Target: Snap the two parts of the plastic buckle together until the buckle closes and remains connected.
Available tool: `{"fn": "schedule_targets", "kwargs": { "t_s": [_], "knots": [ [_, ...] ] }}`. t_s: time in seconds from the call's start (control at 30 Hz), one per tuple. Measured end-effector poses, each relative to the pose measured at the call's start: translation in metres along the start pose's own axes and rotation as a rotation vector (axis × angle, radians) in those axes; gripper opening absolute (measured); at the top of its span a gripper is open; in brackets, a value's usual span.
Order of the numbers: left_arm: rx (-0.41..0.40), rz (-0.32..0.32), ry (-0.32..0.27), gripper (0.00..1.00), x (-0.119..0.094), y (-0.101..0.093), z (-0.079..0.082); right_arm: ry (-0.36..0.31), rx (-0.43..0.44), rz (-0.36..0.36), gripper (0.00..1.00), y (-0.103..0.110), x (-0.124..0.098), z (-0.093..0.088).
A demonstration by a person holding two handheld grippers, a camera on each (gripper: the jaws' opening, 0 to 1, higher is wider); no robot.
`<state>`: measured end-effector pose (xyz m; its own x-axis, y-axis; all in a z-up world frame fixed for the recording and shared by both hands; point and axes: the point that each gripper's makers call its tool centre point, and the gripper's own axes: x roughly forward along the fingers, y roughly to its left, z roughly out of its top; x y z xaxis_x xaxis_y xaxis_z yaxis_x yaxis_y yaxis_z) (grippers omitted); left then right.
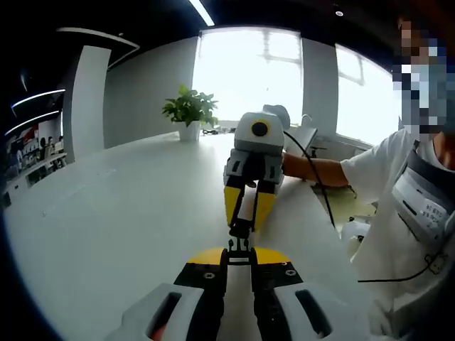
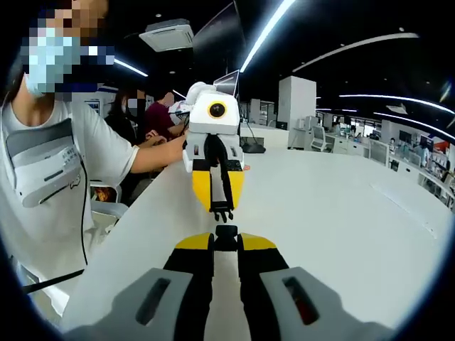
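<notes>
My two grippers face each other, tip to tip, above the white table (image 1: 106, 213). The left gripper (image 1: 239, 256) is shut on one black buckle half (image 1: 239, 246). From the far side the right gripper (image 1: 242, 224) comes in, shut on the other black half (image 1: 241, 230). In the right gripper view, my right gripper (image 2: 226, 243) pinches its half (image 2: 226, 233). Opposite it, the left gripper (image 2: 222, 204) holds a pronged half (image 2: 222, 212) pointing at it. The two halves line up end to end, with a thin gap or bare contact between them.
A person in a white shirt (image 2: 50, 156) stands at the table's edge, holding both grippers, with a black cable (image 1: 323, 192) trailing down. A potted plant (image 1: 188, 110) stands at the far end. Other people (image 2: 153, 114) sit further back. The tabletop (image 2: 341, 213) spreads wide beside the grippers.
</notes>
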<state>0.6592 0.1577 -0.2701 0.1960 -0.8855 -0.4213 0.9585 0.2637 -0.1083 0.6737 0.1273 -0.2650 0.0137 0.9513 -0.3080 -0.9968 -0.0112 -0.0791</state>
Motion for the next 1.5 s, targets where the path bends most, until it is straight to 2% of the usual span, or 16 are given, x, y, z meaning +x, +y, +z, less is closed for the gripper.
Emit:
{"fn": "schedule_targets", "kwargs": {
  "t_s": [0.6, 0.73, 0.97, 1.17, 1.3, 1.5],
  "knots": [
    [0.019, -0.03, -0.005, 0.12, 0.005, -0.012, 0.002, -0.028, 0.012, 0.031, 0.12, 0.013, 0.001, 0.005],
    [0.023, -0.037, 0.017, 0.12, 0.008, -0.01, -0.006, -0.003, -0.001, 0.043, 0.12, 0.014, 0.005, -0.002],
    [0.057, -0.055, 0.069, 0.12, 0.012, -0.005, -0.018, 0.082, -0.026, 0.07, 0.12, 0.014, 0.013, -0.016],
    [0.054, -0.051, 0.124, 0.12, 0.015, -0.003, -0.026, 0.162, -0.056, 0.057, 0.12, 0.014, 0.019, -0.022],
    [0.058, -0.043, 0.129, 0.13, 0.015, -0.004, -0.027, 0.17, -0.06, 0.04, 0.12, 0.014, 0.018, -0.021],
    [0.06, -0.026, 0.131, 0.21, 0.011, -0.004, -0.029, 0.176, -0.045, 0.015, 0.16, 0.014, 0.011, -0.022]
  ]
}}
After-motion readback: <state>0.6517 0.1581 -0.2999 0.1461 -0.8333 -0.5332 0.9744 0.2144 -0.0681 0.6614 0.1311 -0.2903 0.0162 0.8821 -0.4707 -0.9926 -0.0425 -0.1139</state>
